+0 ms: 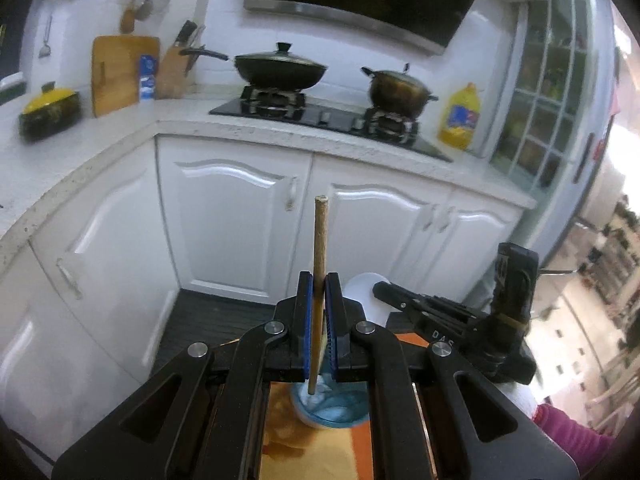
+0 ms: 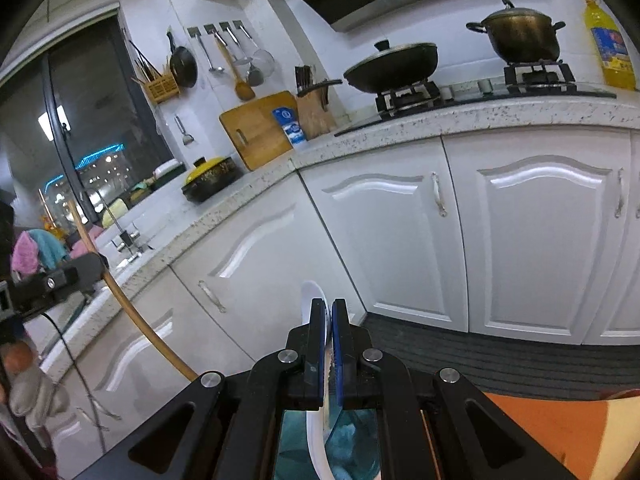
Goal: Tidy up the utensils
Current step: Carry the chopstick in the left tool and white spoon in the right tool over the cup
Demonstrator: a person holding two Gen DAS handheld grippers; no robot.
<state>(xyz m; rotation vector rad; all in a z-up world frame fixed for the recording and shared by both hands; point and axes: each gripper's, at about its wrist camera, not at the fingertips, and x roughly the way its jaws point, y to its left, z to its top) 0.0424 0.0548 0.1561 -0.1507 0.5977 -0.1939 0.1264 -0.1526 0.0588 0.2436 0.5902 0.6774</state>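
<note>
The left gripper's (image 1: 319, 292) blue-padded fingers (image 1: 306, 312) are closed narrow on a wooden chopstick (image 1: 320, 248), held near upright, its lower tip dipping toward a blue-patterned bowl (image 1: 340, 408) directly below on the orange table (image 1: 304, 452). The right gripper (image 2: 329, 320) has its pads (image 2: 319, 340) pinched on a white spoon (image 2: 310, 300), whose length curves down toward the same bowl (image 2: 352, 440). In the left view the right gripper (image 1: 440, 312) sits just right of the chopstick; in the right view the chopstick (image 2: 120, 292) arcs at far left.

The step in hand looks like carrying both utensils to where they belong. To do it well, keep the chopstick vertical so it cannot pivot between the pads, lift straight up clear of the bowl's rim before moving sideways, and keep the two tools apart.

Beyond lie white cabinets (image 1: 232, 216) and the stove (image 1: 320, 112).
</note>
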